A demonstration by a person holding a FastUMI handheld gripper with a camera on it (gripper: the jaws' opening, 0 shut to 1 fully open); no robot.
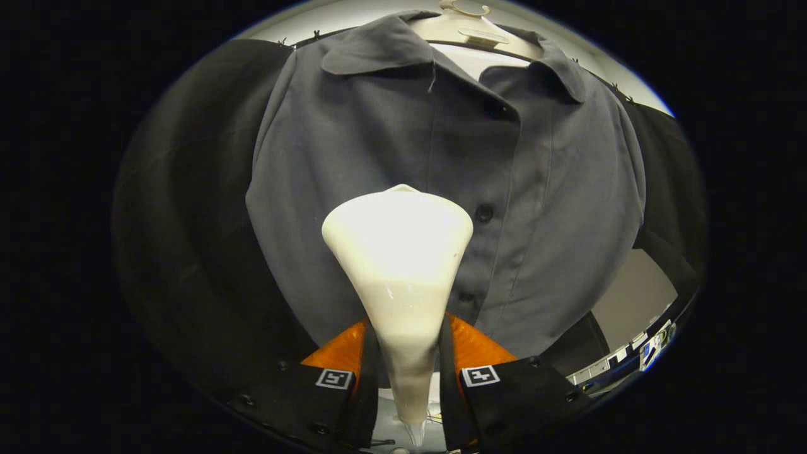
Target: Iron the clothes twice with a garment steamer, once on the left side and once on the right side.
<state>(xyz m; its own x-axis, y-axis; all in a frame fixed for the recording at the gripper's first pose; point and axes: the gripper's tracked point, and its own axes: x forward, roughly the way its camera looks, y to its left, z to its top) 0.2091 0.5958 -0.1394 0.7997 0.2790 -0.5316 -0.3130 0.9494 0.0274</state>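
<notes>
clamping white steamer (398, 252) between both fingers (359, 372), head against grey shirt (353, 139) left of placket

Pale hanger (470, 28), grey shirt (391, 126) draped on it, buttoned

The tool (406, 362) points forward, both fingers clamped inward.

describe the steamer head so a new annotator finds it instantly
Start at the grey shirt hanging on a pale hanger against the black cloth. In front of its lower half, just beside the button placket, stands the steamer, its narrow neck clamped between the hand-held gripper fingers. It is the one glossy cream cone, flaring wide toward the shirt.
</notes>
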